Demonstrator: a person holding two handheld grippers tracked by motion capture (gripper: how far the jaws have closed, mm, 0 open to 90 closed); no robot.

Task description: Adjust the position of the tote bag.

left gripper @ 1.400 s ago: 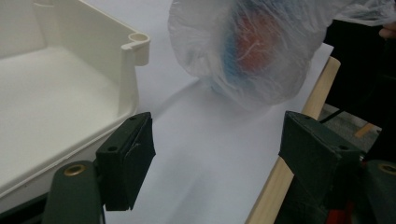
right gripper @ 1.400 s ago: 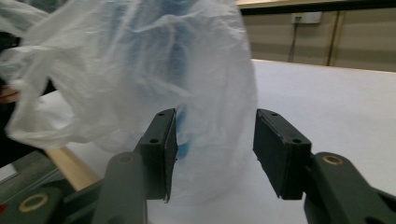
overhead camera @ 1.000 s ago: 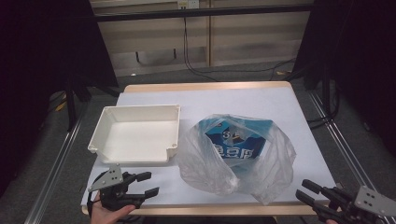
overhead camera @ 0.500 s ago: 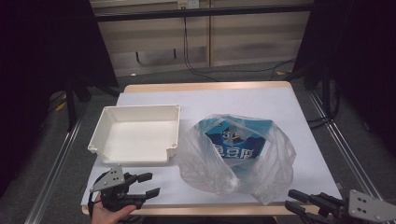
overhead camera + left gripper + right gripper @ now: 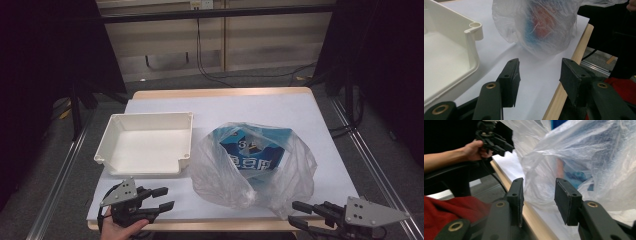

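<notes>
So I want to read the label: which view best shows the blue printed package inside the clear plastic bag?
The high view: the blue printed package shows through the clear plastic bag opening, print facing up. The left gripper view gives only a blue-red blur behind plastic; the right gripper view shows blue patches through wrinkled film.

Bare table strip [image 5: 185, 197] between tray [image 5: 145, 145] and bag [image 5: 250, 170]

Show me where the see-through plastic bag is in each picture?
High view: the plastic bag sits right of centre, beside the white tray.
Left gripper view: top centre, beyond the jaws, tray at left.
Right gripper view: upper right, just ahead of the jaws.
Shared landmark: the table's wooden edge.
</notes>
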